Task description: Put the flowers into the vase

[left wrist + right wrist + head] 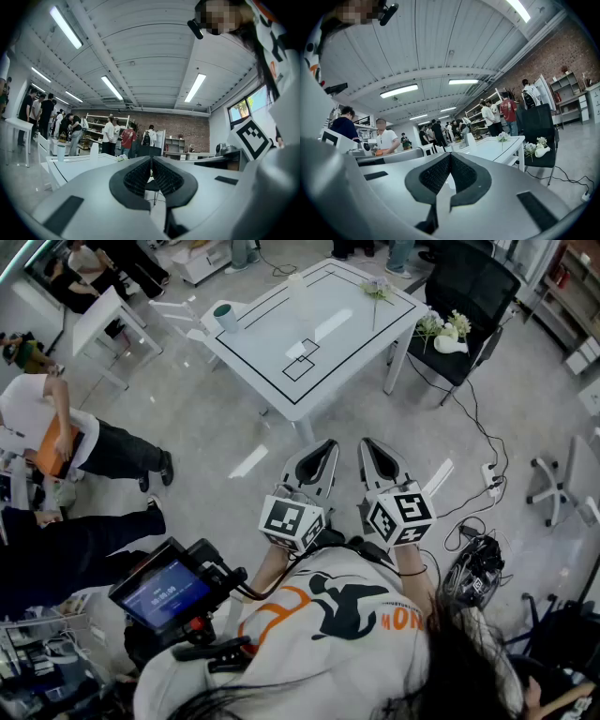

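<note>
The white tabletop [352, 329], outlined in black, is sitting ahead of the person, well apart from both grippers. To its right a black chair [476, 282] is standing just off the tabletop's right corner. At the bottom of the head view the person in the white printed shirt [328, 634] is holding both grippers out side by side over the grey floor [216, 418], with neither one reaching the tabletop.

The left gripper [329, 442] is pointing toward the tabletop's near corner. In the left gripper view its dark pads are pressing together with nothing between them [151, 160]. The right gripper [367, 441] is sitting just beside it, and it too is closed tight and empty [450, 155]. A small screen [161, 592] is glowing at the person's left side.

On the tabletop, a teal cup [225, 317] is standing at the left corner. A tall pale vase [298, 285] is standing upright by the far-left edge, toward the far corner. One flower [378, 287] is lying flat near the far-right edge, apart from the vase. More flowers [431, 326] are resting on the chair seat next to a white curved object [451, 344]; what that object is I cannot tell. A power strip [491, 474] is lying on the floor to the right.
</note>
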Demonstrator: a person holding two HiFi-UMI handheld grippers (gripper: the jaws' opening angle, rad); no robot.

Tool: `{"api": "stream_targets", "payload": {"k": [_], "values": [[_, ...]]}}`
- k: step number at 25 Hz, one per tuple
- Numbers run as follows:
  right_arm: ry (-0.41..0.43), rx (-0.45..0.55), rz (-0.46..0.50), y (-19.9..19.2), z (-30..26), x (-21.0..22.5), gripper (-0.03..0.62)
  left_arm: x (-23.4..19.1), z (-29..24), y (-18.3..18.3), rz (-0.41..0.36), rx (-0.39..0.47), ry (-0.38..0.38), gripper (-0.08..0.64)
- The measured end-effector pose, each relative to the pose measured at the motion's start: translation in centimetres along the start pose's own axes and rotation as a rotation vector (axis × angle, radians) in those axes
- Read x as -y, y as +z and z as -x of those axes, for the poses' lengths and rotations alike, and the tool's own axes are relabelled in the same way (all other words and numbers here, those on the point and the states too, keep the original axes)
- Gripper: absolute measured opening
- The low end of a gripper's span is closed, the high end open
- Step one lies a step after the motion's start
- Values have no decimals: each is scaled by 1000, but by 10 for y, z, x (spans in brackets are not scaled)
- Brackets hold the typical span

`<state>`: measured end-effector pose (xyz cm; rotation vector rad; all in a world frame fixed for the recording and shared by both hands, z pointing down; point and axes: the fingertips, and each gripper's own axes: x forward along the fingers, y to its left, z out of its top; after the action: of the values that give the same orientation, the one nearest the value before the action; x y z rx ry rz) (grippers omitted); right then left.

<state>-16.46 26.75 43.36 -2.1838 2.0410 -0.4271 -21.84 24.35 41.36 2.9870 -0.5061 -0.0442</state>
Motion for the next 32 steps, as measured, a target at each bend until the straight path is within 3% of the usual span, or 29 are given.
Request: {"api": "stream_targets", "payload": {"k": [11, 26, 32], "values": [[-24, 53, -63, 2, -12, -1, 11, -22, -2, -4, 12, -6, -18, 11], [-92, 19, -58, -13, -73, -2, 12, -83, -25, -14, 10, -35, -74, 11], [-89, 8, -57, -13, -88, -3, 12, -103, -32, -14, 24, -31, -59, 11]]}}
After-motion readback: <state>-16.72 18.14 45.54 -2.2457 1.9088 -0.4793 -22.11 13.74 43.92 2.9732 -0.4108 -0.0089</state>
